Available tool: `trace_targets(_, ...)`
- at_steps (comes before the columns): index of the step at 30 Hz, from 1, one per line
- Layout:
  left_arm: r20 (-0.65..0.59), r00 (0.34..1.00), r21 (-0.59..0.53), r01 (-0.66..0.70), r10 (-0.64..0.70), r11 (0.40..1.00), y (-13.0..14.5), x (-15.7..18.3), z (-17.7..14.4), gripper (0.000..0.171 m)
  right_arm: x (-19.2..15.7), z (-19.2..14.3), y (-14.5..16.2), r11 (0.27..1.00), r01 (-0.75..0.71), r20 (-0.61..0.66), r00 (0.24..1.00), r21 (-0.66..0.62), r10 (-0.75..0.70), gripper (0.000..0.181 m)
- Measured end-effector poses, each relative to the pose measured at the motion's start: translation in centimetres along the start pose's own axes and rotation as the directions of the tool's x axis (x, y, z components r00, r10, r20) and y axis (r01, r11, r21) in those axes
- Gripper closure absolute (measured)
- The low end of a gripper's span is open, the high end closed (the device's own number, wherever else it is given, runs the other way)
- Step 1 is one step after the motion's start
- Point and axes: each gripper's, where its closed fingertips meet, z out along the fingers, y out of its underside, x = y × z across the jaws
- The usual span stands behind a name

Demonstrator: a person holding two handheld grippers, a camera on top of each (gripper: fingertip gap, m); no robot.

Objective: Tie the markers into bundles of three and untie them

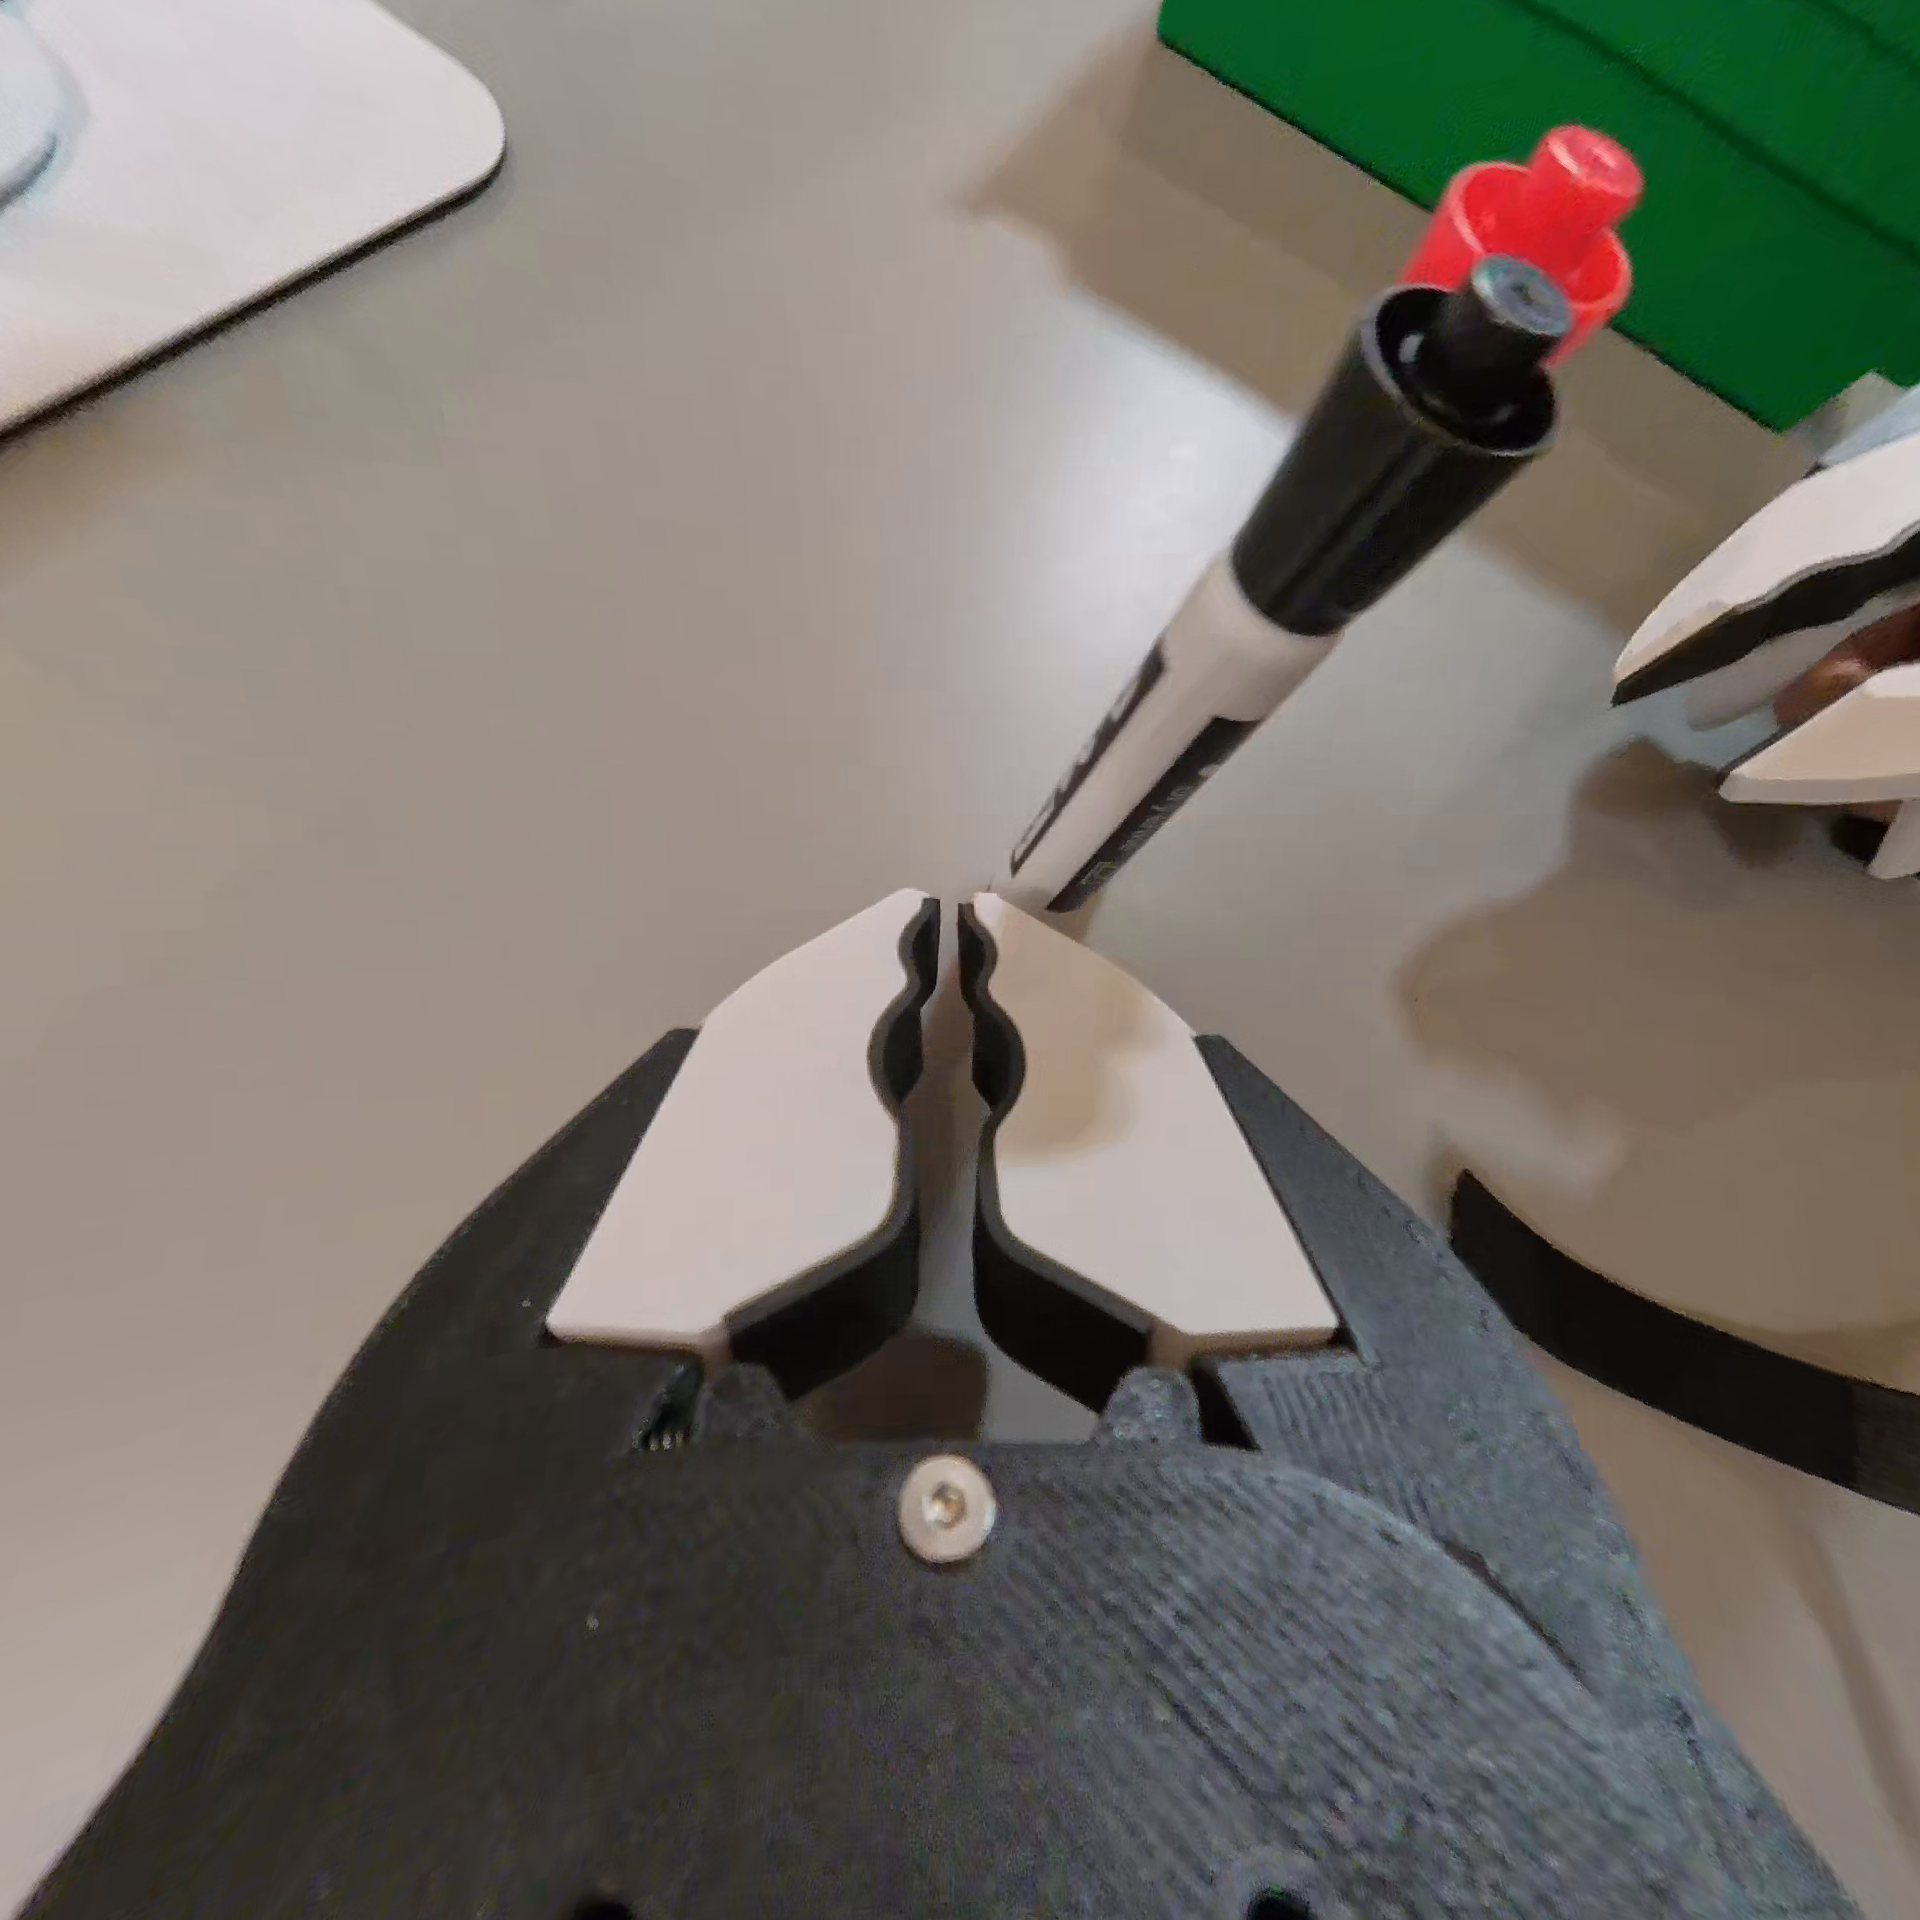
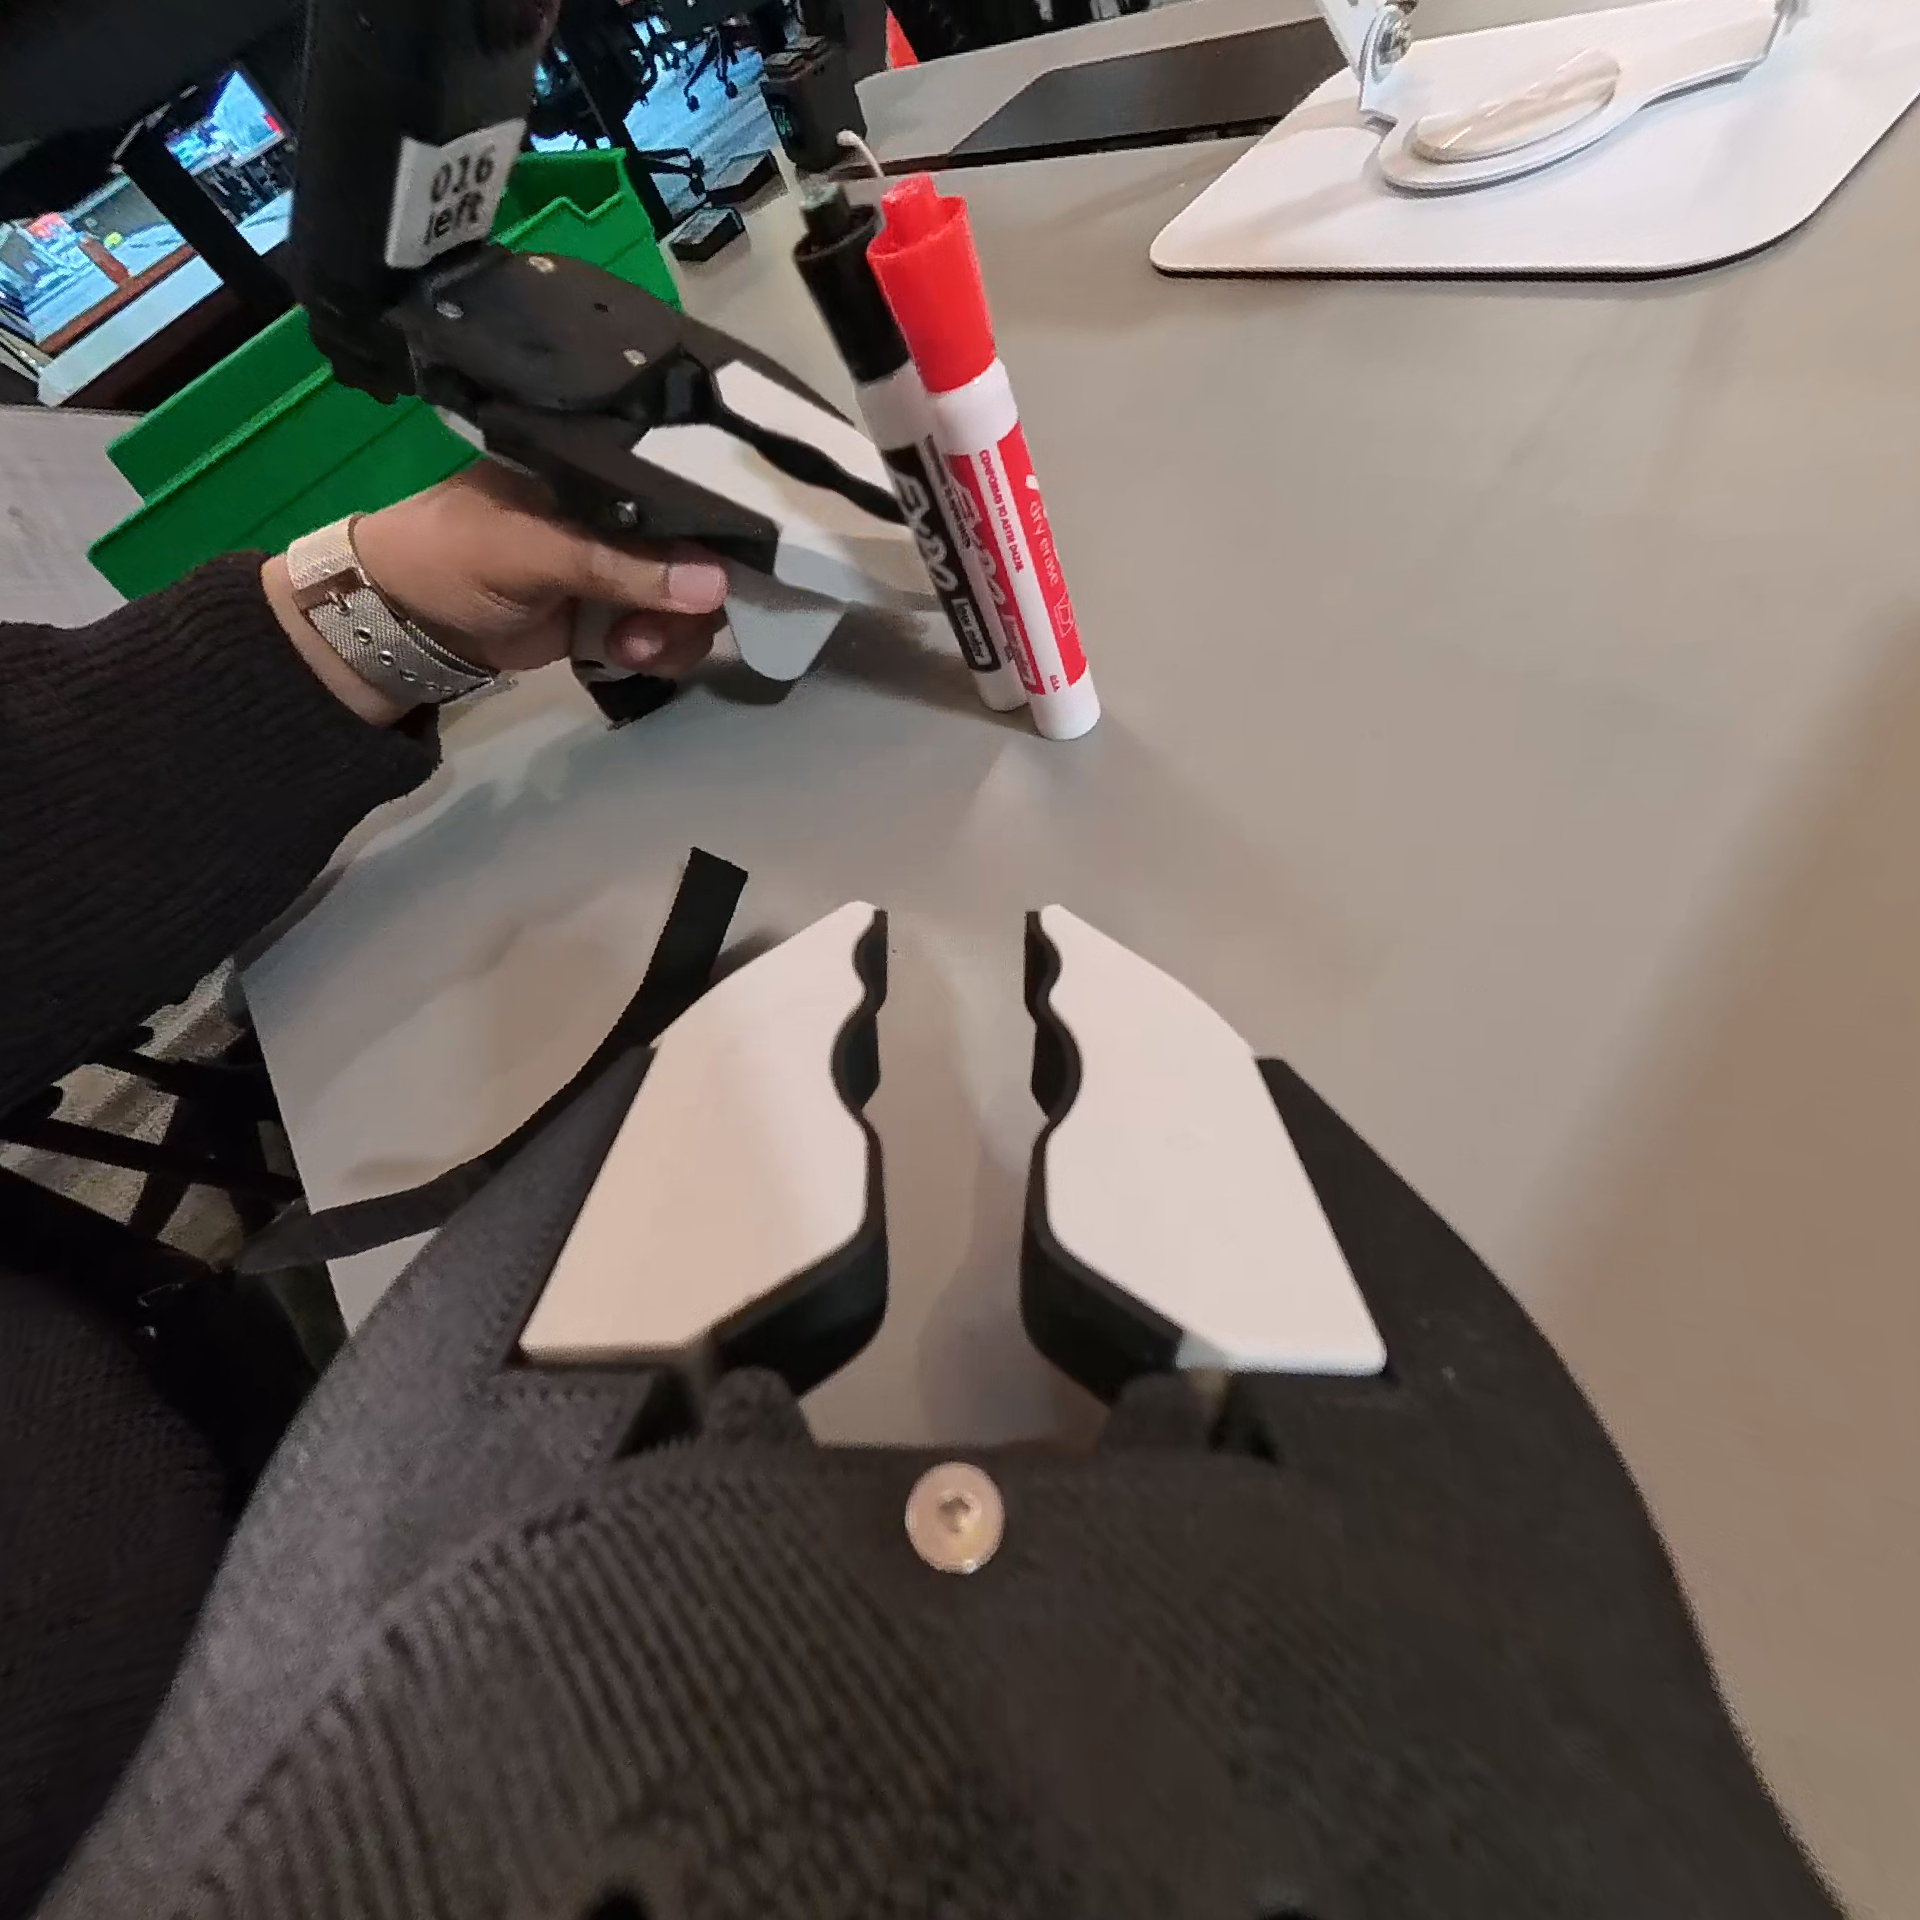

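Two markers stand tilted on the grey table, side by side: a black-capped marker and a red-capped marker. My left gripper is shut with nothing between its fingers. Its tips rest against the black marker's lower barrel. My right gripper is open and empty, low over the table a little short of the markers. A black strap lies curved on the table beside the right gripper's left finger.
A green bin stands just behind the markers. A white mat with a metal stand lies at the far side. A hand with a wristwatch holds the left gripper. The table edge runs along the left. The left gripper's tips are roughly 15 cm from the right gripper's. My left tips are roughly 8 cm from the red-capped marker. My right tips are roughly 10 cm from the black strap. Look for it in the left wrist view too.
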Motion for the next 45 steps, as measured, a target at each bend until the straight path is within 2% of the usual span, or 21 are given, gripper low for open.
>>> trace_targets(6, -0.028, 0.986, 0.061, 0.168, -0.166, 0.984, -0.5, -1.6, -0.7, 0.167, -0.1, -0.1, -0.3, 0.995, -0.092, 0.062, 0.994, 0.029, 0.09, 0.156)
trace_targets(7, -0.019, 0.983, 0.064, 0.186, -0.185, 0.98, -0.5, -1.9, -0.7, 0.167, -0.2, -0.2, -0.5, 0.992, -0.118, 0.08, 0.99, 0.043, 0.115, 0.156)
trace_targets(9, 0.078, 0.973, 0.084, 0.21, -0.216, 0.974, -0.5, -3.4, -0.9, 0.159, -0.3, -0.6, -1.5, 0.985, -0.145, 0.093, 0.986, 0.095, 0.136, 0.151)
trace_targets(11, 0.172, 0.964, 0.12, 0.183, -0.202, 0.976, -0.8, -4.6, -1.4, 0.156, 0.1, -1.5, -3.2, 0.971, -0.127, 0.048, 0.992, 0.205, 0.119, 0.134)
trace_targets(13, 0.245, 0.956, 0.124, 0.132, -0.159, 0.983, -0.9, -5.3, -1.8, 0.155, 0.3, -2.7, -4.7, 0.952, -0.075, 0.002, 0.997, 0.298, 0.078, 0.135)
trace_targets(16, 0.286, 0.953, 0.075, 0.082, -0.101, 0.994, -0.6, -5.2, -1.5, 0.152, 0.7, -3.9, -5.9, 0.928, 0.002, -0.075, 0.997, 0.373, 0.028, 0.133)
trace_targets(22, 0.351, 0.937, -0.033, 0.005, 0.007, 0.999, 0.1, -5.1, -0.5, 0.125, 1.0, -3.1, -5.4, 0.941, 0.11, -0.193, 0.98, 0.321, -0.049, 0.103)
trace_targets(24, 0.354, 0.935, -0.043, -0.009, 0.024, 0.999, 0.2, -5.0, -0.5, 0.119, 0.9, -2.9, -5.2, 0.943, 0.145, -0.215, 0.973, 0.299, -0.081, 0.103)
trace_targets(26, 0.373, 0.928, -0.061, 0.006, 0.017, 0.998, 0.4, -5.3, -0.4, 0.098, 0.7, -2.9, -5.1, 0.942, 0.161, -0.221, 0.97, 0.296, -0.096, 0.105)
trace_targets(27, 0.377, 0.926, -0.072, 0.019, 0.009, 0.997, 0.6, -5.5, -0.3, 0.092, 0.6, -2.8, -5.2, 0.94, 0.163, -0.221, 0.97, 0.299, -0.098, 0.105)
trace_targets(29, 0.37, 0.929, -0.068, 0.024, 0.003, 0.997, 0.6, -5.5, -0.3, 0.09, 0.7, -2.6, -5.0, 0.942, 0.164, -0.223, 0.97, 0.291, -0.1, 0.104)
trace_targets(30, 0.363, 0.932, -0.053, 0.015, 0.006, 0.998, 0.4, -5.3, -0.4, 0.092, 0.9, -2.5, -4.8, 0.945, 0.166, -0.226, 0.969, 0.281, -0.102, 0.103)
trace_targets(32, 0.364, 0.931, -0.001, -0.006, 0.006, 1.0, -0.2, -5.1, -0.9, 0.111, 0.9, -2.4, -4.4, 0.956, 0.161, -0.217, 0.97, 0.246, -0.108, 0.105)
trace_targets(34, 0.375, 0.927, 0.048, -0.018, -0.002, 0.999, -0.7, -5.1, -1.5, 0.122, -0.2, -2.0, -3.4, 0.976, 0.123, -0.128, 0.987, 0.178, -0.101, 0.124)
trace_targets(38, 0.358, 0.932, 0.101, 0.022, -0.057, 0.995, -1.0, -5.3, -2.0, 0.136, -2.1, -1.7, -3.4, 0.978, 0.063, -0.004, 0.998, 0.198, -0.063, 0.147)
trace_targets(41, 0.305, 0.95, 0.142, 0.019, -0.062, 0.99, -1.5, -4.8, -2.3, 0.142, -1.4, -1.6, -3.0, 0.983, 0.078, -0.029, 0.997, 0.168, -0.074, 0.143)
trace_targets(44, 0.283, 0.957, 0.231, -0.011, -0.057, 0.973, -2.6, -4.2, -3.0, 0.17, -1.3, -1.9, -3.1, 0.981, 0.058, -0.02, 0.998, 0.183, -0.056, 0.145)
trace_targets(45, 0.285, 0.957, 0.23, -0.01, -0.058, 0.973, -2.6, -4.3, -2.9, 0.171, -1.5, -1.9, -3.2, 0.98, 0.042, -0.001, 0.999, 0.193, -0.043, 0.146)
